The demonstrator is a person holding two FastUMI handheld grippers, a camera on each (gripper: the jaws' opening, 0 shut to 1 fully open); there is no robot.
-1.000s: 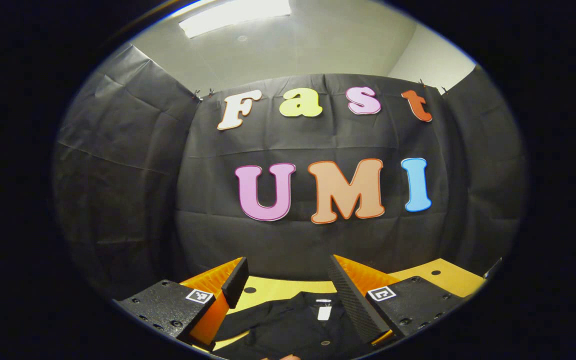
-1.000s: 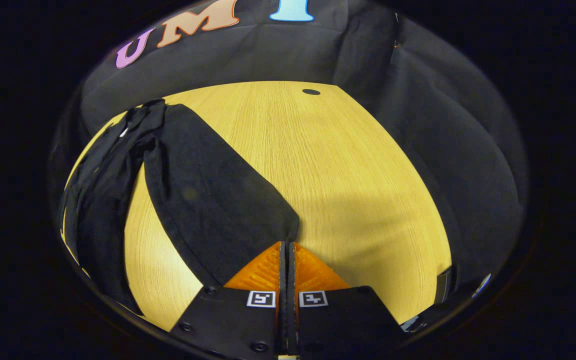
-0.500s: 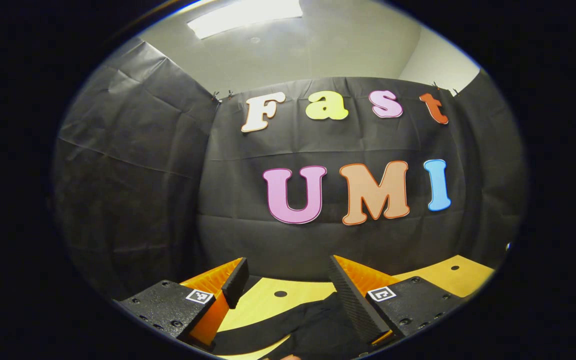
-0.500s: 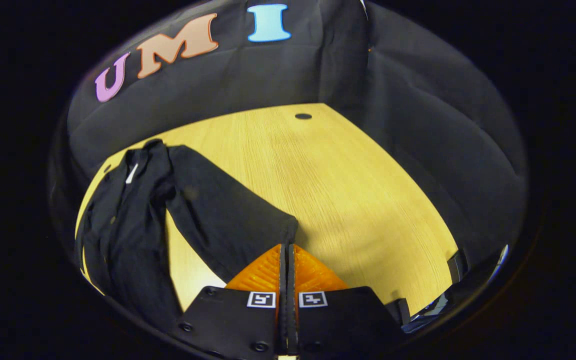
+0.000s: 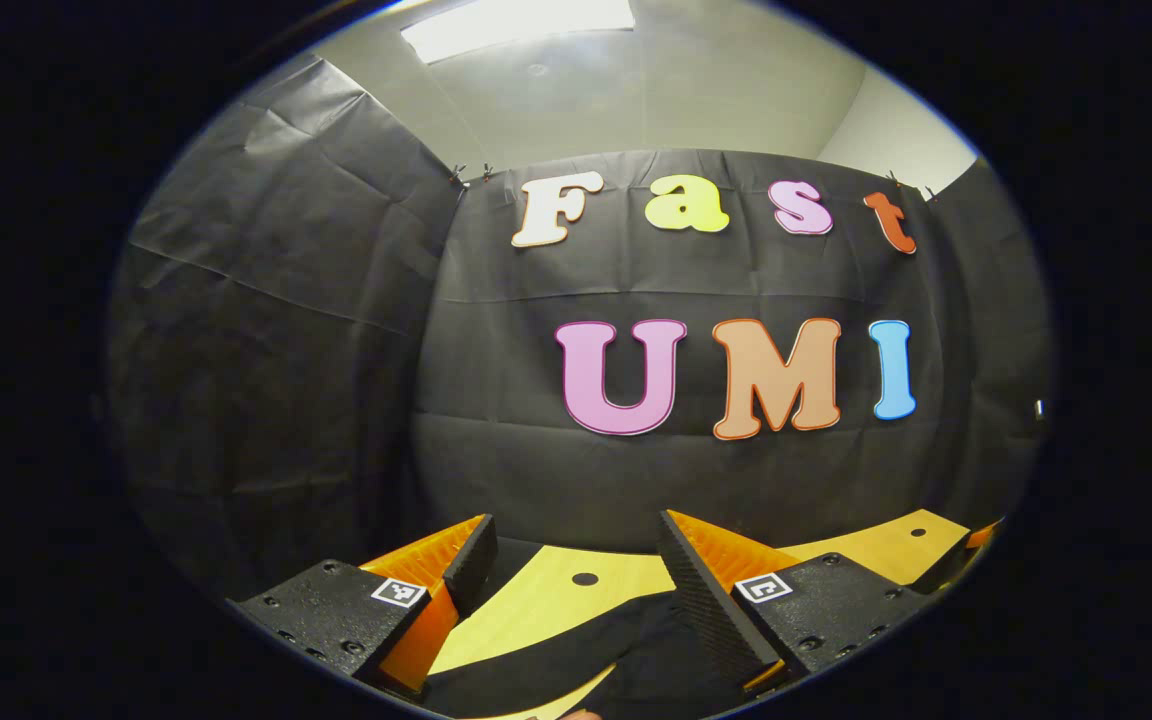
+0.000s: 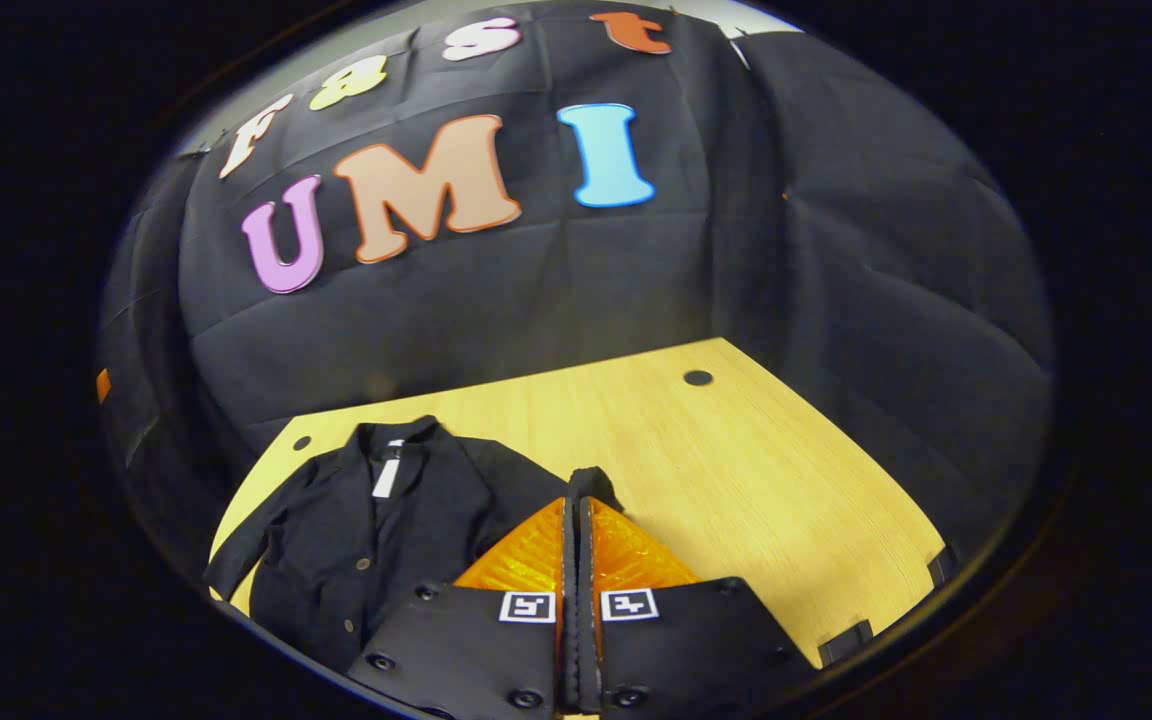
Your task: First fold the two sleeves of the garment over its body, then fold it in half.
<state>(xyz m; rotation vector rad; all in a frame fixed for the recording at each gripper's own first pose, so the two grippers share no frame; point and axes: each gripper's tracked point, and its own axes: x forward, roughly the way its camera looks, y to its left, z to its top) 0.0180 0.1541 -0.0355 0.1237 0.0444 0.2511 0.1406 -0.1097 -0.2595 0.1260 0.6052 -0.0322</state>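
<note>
Your right gripper (image 6: 576,505) is clamped on the cuff end of the jacket's right sleeve (image 6: 591,482): both fingers are pressed together with a tuft of dark cloth standing up between the tips, raised above the table (image 6: 736,480). The black jacket (image 6: 376,540) lies face up on the near left part of the wooden table in the right gripper view, collar toward the booth wall, front buttons showing.

Your left gripper (image 5: 576,560) stands with jaws wide apart, holding nothing; dark cloth of the garment lies below and between its fingers, not touching them as far as I can tell.

Progress, as I judge it: the first sleeve fold is in hand but not laid. The other sleeve (image 6: 236,565) lies out to the side of the body, unfolded. Both sleeve folds and the half fold remain to be done.
</note>
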